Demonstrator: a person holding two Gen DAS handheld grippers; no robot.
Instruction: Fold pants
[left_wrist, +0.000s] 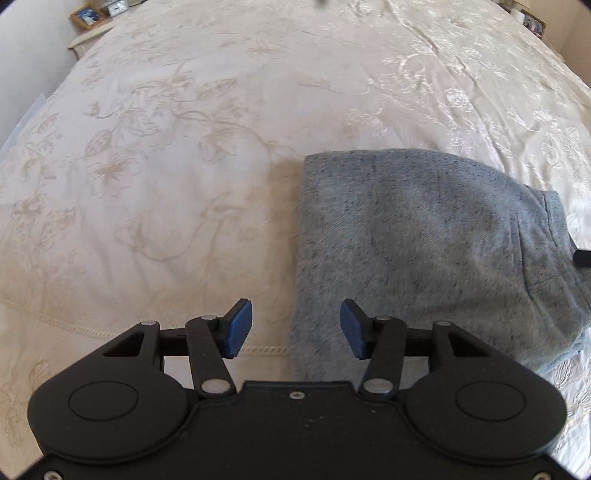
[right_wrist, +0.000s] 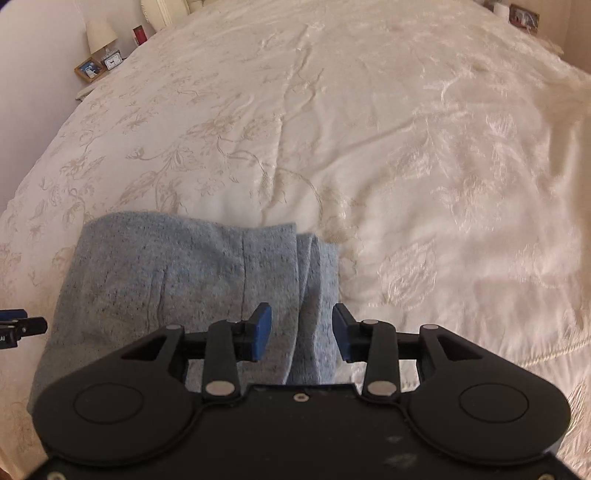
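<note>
Grey-blue heathered pants (left_wrist: 424, 240) lie folded into a compact stack on a cream bedspread. In the left wrist view my left gripper (left_wrist: 296, 328) hovers over the stack's left edge, blue pads apart, nothing pinched between them. In the right wrist view the same pants (right_wrist: 177, 280) fill the lower left, with a layered fold edge (right_wrist: 314, 280) running toward the camera. My right gripper (right_wrist: 302, 332) stands open above that edge; cloth lies below the gap, and the pads do not press on it. The other gripper's tip (right_wrist: 22, 326) shows at the left border.
The embroidered bedspread (left_wrist: 177, 155) stretches far beyond the pants on all sides. A nightstand with a picture frame (right_wrist: 88, 68), a small clock (right_wrist: 112, 59) and a lamp (right_wrist: 100, 35) stands at the far left. More small items (right_wrist: 522, 16) sit at the far right.
</note>
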